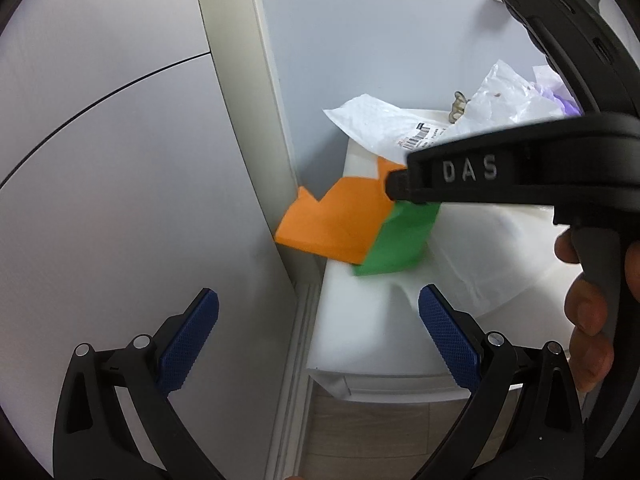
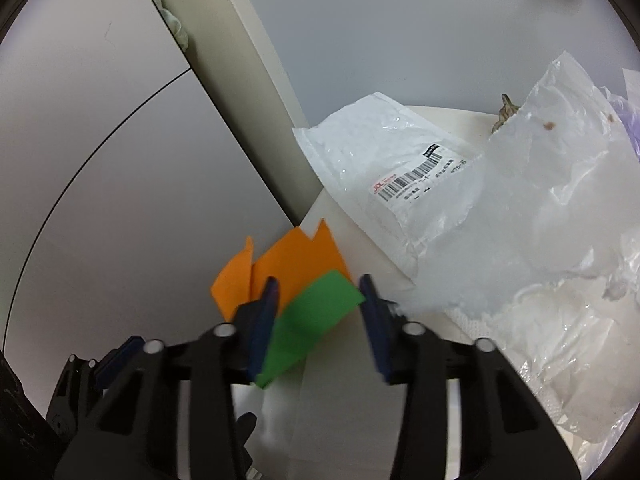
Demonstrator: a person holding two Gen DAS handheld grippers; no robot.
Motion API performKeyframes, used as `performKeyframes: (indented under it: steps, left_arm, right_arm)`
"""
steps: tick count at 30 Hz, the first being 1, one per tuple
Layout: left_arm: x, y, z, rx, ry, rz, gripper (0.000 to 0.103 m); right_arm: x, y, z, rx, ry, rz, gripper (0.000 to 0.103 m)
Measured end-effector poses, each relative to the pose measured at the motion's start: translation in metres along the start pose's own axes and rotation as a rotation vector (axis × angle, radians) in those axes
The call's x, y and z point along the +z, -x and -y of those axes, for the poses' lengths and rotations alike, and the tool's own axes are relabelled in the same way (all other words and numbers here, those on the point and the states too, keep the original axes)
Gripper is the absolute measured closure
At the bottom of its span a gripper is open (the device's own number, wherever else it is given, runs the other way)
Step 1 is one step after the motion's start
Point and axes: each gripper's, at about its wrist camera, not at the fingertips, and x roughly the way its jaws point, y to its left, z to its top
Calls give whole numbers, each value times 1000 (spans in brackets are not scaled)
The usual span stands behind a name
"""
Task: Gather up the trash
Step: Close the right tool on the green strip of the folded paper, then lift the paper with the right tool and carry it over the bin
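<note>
A: Where is the paper?

B: The green paper lies between the fingers of the right gripper, over the white bin. The orange paper is joined to it and sticks out past the tips toward the grey cabinet.

A: Are the jaws closed on it?

B: No, they stand apart; the left finger touches the green sheet, the right one sits just beside it.

A: And the left gripper?

B: Spread wide, holding nothing, below the papers. White plastic bags are piled beside them.
</note>
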Motion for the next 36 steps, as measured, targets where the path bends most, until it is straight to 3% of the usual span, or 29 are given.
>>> performKeyframes:
  steps: [9, 20, 25, 36]
  left_arm:
    - [-3, 0, 2, -11, 8, 4, 6]
    - [-3, 11, 0, 5, 19, -7, 6]
    - [-2, 42, 1, 20, 42, 4, 6]
    - [-25, 148, 13, 91, 95, 27, 6]
  right_arm:
    - [-7, -5, -4, -5, 23, -11, 95]
    - [-11, 31, -5, 60, 34, 26, 99]
    - [-14, 70, -14, 105, 69, 51, 99]
    - [-42, 179, -51, 211, 203, 79, 99]
